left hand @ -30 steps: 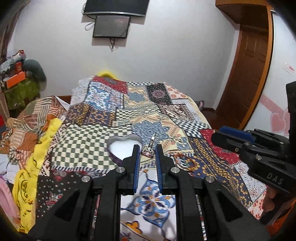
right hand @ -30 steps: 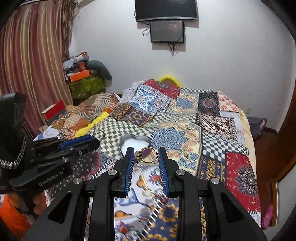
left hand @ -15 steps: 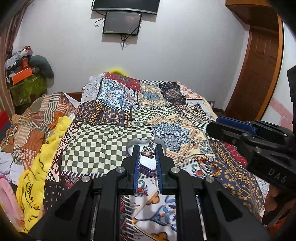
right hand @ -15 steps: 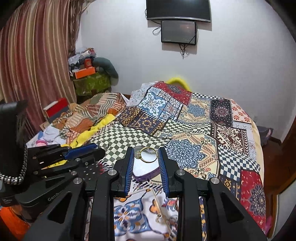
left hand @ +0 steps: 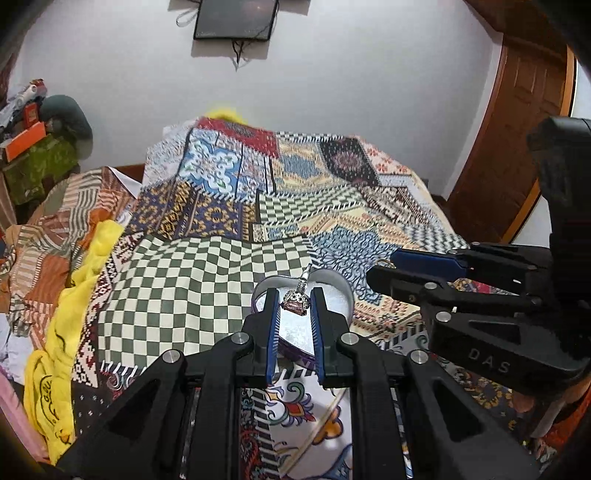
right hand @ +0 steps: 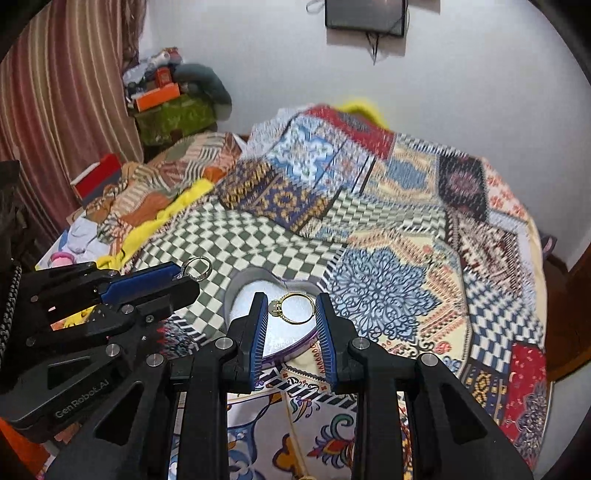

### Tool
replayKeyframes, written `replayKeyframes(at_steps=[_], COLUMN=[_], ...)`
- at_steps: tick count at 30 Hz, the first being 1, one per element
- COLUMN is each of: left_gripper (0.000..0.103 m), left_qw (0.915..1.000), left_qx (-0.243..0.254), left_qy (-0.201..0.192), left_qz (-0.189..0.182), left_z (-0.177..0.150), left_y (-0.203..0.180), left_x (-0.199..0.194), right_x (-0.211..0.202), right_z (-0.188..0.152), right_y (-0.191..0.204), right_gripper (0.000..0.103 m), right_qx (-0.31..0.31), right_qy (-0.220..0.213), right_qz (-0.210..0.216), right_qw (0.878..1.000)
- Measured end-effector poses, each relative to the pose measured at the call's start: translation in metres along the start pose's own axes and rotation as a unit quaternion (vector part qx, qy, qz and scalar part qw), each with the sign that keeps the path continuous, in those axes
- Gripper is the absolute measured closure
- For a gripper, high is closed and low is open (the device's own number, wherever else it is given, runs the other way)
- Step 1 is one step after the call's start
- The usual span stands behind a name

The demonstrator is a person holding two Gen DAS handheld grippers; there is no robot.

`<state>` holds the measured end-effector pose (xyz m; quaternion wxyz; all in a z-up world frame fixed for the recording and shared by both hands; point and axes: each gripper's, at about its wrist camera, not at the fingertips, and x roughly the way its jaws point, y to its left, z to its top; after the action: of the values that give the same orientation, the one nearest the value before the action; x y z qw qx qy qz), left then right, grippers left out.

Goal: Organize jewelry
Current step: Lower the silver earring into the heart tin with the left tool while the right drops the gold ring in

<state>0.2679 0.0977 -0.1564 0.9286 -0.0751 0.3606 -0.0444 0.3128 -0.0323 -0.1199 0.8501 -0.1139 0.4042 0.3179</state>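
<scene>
Left-wrist view, nearest first: my left gripper (left hand: 294, 308) pinches a silver ring (left hand: 295, 301) with a pink stone between its blue pads, the band pointing up and away. Directly beyond and beneath it sits a heart-shaped box (left hand: 332, 295), open, white inside with a purple wall, resting on the patchwork bedspread (left hand: 184, 295). To the right, my right gripper (left hand: 384, 267) reaches in sideways, its tips just beside the box's far lobe. Farther off lie a yellow cloth (left hand: 88, 273) along the bed's left edge, a white wall, a dark screen (left hand: 236, 18) and a wooden door (left hand: 517, 129).

Right-wrist view, nearest first: the right gripper (right hand: 291, 314) clamps a gold ring (right hand: 295, 308) held flat, one pad on each side of the band. The ring hangs over the white interior of the box (right hand: 240, 291). At left, the left gripper (right hand: 184, 277) shows the silver ring (right hand: 197, 267) sticking out past its tips, above the green-checked patch. Behind stand a striped curtain (right hand: 66, 110) and piled clutter.
</scene>
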Motion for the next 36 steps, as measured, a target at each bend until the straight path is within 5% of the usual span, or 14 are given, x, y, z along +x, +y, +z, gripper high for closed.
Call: replayKeyframes(at_steps=[16,36], left_gripper=[0.088,0.088], left_qw=[0.9969,0.999], left_qx=[-0.002,-0.001], left_qy=[0.074,0.044], left_qz=[-0.025,0.003], left_z=[-0.003,0.006], left_y=[0.019,0.027], left_x=[0.058,0.026], right_x=[0.05,0.051], right_z=[0.002,0.0], right_y=[-0.006,0.007], right_gripper=[0.079,0.078], right_qx=[-0.017,-0.036], right_qy=[0.079,0.098], right_qz=[0.011,0.011], right_qw=[0.997,0.995])
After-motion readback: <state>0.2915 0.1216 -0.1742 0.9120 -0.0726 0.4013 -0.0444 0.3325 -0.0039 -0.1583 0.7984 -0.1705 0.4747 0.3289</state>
